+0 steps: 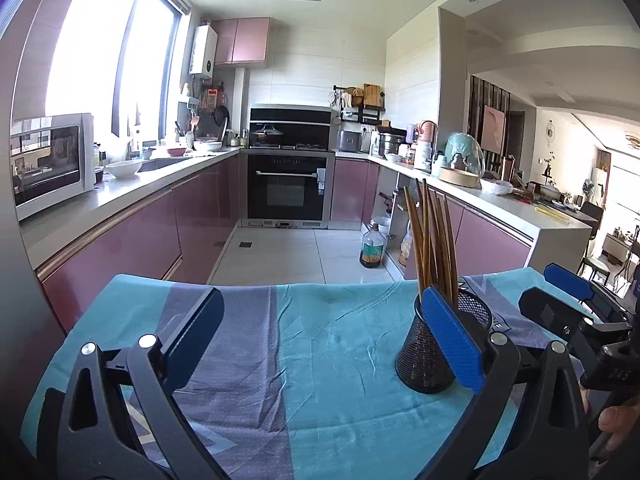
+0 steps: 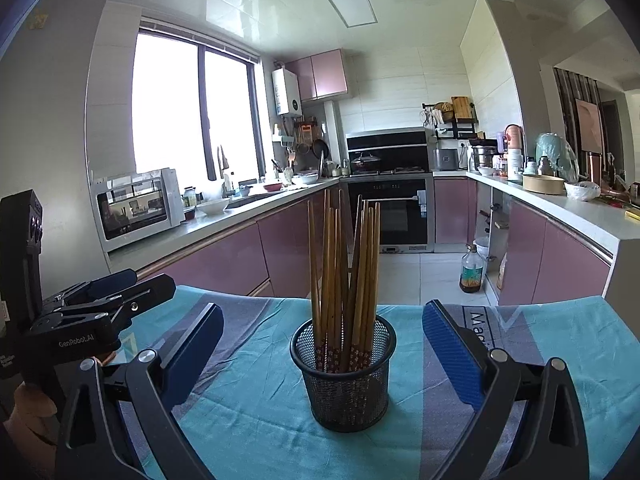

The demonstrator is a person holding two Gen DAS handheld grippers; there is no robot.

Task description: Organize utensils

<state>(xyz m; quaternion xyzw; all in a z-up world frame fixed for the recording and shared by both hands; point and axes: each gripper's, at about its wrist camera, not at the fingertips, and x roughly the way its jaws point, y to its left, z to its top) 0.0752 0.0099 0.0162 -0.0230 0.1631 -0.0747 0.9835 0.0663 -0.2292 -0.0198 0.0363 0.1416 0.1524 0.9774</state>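
wooden chopsticks (image 2: 344, 276) in round mesh holder (image 2: 345, 376)

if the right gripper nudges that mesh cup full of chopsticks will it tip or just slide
Probably tips if nudged high: the chopsticks stand far taller than the mesh cup, raising the weight. The wire mesh looks light, so it gives little anchoring. A low nudge may drag it instead, though the wrinkled cloth could catch its base.

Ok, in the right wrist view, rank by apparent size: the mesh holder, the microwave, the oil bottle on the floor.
1. mesh holder, nearest the camera, so its lead is partly nearness.
2. microwave, close behind in apparent size though far back.
3. oil bottle, clearly smallest.
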